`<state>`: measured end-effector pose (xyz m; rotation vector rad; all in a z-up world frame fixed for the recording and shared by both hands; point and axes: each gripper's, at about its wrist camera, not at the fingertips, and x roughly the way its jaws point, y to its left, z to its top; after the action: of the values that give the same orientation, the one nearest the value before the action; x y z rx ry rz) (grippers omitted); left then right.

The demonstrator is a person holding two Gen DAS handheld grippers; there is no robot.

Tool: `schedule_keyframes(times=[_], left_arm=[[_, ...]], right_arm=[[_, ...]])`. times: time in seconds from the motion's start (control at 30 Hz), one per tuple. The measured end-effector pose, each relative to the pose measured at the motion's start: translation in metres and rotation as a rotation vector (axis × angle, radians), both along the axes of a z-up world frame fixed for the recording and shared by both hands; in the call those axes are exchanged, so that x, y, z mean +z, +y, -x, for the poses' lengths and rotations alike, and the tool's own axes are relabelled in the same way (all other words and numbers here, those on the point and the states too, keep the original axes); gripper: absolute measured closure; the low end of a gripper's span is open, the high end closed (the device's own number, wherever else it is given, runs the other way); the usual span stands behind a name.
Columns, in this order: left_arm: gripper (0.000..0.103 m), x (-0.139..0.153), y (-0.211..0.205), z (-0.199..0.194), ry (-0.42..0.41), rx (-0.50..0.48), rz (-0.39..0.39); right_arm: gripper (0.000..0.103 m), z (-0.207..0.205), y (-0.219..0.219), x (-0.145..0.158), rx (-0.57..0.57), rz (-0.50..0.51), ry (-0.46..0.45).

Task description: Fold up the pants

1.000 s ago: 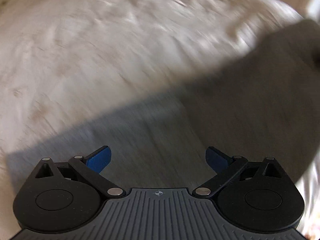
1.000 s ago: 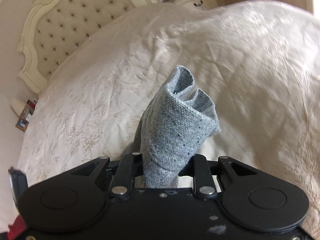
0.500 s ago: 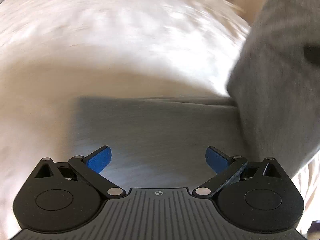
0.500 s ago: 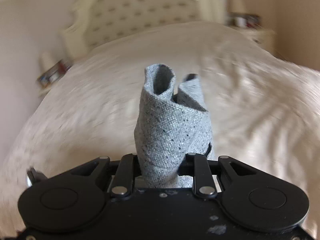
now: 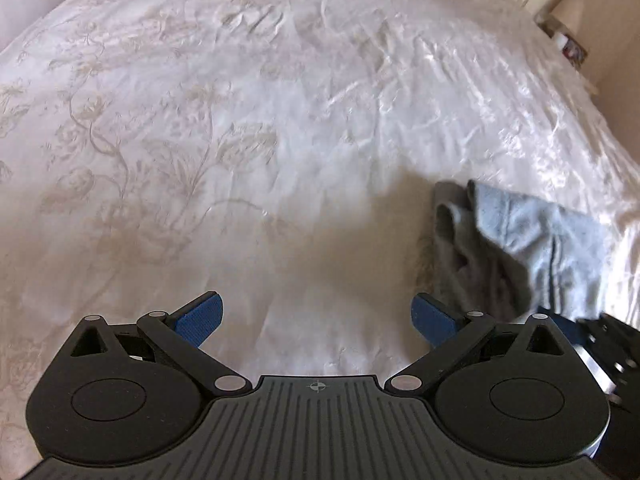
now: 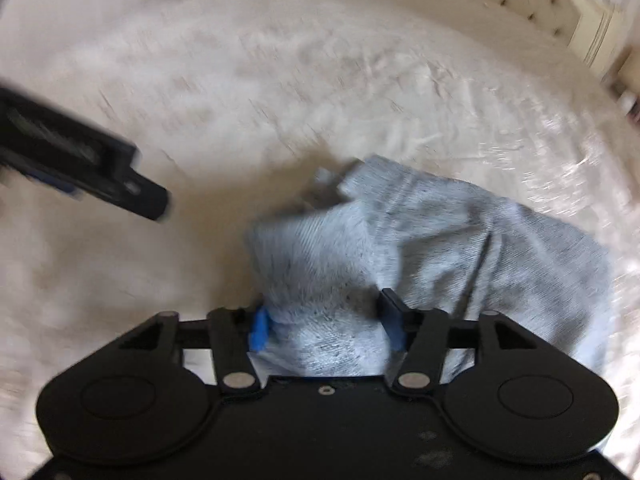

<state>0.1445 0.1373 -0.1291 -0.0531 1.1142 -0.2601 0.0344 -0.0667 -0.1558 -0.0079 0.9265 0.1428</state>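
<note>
The right tool point(image 6: 324, 326) points forward and down at the bed point(image 6: 280, 92), its blue-padded fingers point(image 6: 259, 330) part-way apart with a bunch of the grey pants point(image 6: 440, 236) between them; the rest lies crumpled on the bedspread just ahead. The left tool point(image 5: 318, 316) hovers over bare bedspread, jaws wide and holding nothing, with the pants at its right.
</note>
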Motion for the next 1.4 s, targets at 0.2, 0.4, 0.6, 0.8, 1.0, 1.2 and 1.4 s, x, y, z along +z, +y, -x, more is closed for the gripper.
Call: schedule_keyframes(times=[0.2, 0.4, 0.6, 0.8, 1.0, 1.2, 1.4], left_arm=[[0.001, 0.016, -0.044, -0.004, -0.061, -0.106, 0.066], [0.001, -0.012, -0.120, -0.002, -0.046, -0.340, -0.002], [0.000, -0.086, -0.097, 0.006, 0.196, -0.222, 0.015], [0.000, -0.052, -0.098, 0.020, 0.103, -0.248, -0.022], [0.000, -0.030, -0.124, 0.020, -0.006, -0.325, -0.015], [0.000, -0.078, -0.122, -0.001, 0.161, -0.253, -0.080], [0.000, -0.040, -0.123, -0.008, 0.065, -0.268, -0.044]], right_arm=[[0.045, 0.017, -0.054, 0.037, -0.078, -0.080, -0.086], [0.077, 0.018, -0.105, 0.003, -0.239, -0.075, 0.051], [0.081, 0.056, -0.134, -0.035, -0.315, -0.145, 0.224], [0.079, 0.105, -0.160, -0.004, -0.326, -0.245, 0.137], [0.078, 0.106, -0.205, -0.010, -0.447, -0.256, 0.097], [0.082, 0.104, -0.221, -0.049, -0.500, -0.223, 0.283], [0.078, 0.092, -0.237, -0.009, -0.465, -0.234, 0.119]])
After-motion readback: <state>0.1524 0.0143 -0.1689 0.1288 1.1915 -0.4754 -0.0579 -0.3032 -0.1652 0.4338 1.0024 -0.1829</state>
